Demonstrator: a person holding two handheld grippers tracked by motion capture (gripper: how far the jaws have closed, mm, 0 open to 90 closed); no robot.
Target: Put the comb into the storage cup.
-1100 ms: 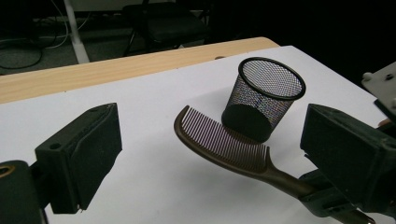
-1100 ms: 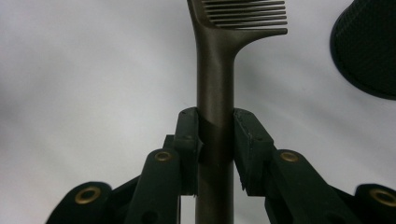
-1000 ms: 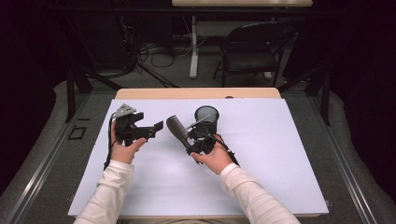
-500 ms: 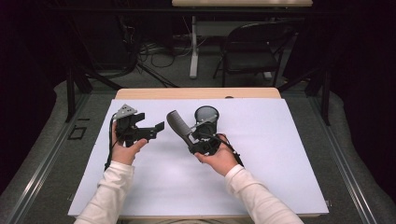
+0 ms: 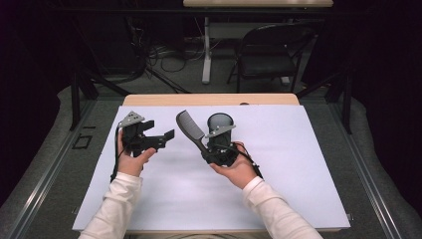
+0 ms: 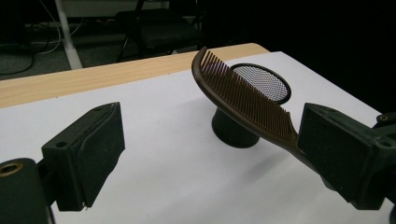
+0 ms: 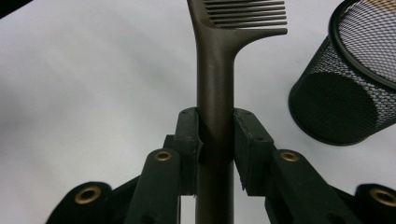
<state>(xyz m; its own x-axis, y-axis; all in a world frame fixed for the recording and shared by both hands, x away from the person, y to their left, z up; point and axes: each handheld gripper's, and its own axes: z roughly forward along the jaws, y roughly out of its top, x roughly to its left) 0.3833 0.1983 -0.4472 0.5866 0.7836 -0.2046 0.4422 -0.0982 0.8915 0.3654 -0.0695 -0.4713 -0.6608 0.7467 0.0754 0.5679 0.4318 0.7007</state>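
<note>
The right gripper (image 7: 216,140) is pinching the handle of a brown comb (image 7: 216,84). Its two jaws squeeze the handle from both sides, down near the handle's end. The toothed part sticks out ahead of the jaws, up in the air above the white table (image 5: 298,164).

Just beside the comb, off to that gripper's right, stands a black mesh cup (image 7: 348,74). It sits upright on the table with its mouth open. The comb is near it but not touching.

The left gripper (image 5: 158,137) is across from the comb, with its jaws spread wide and nothing between them. Seen from the left gripper, the comb's teeth point toward it.

What could go wrong? The jaws hold only a thin bit of handle, so the long comb could twist or slip out if it bumps something. The cup looks light, I think. If the comb swings sideways, it could knock the cup over. If the left gripper closes on the teeth, they might bend.
</note>
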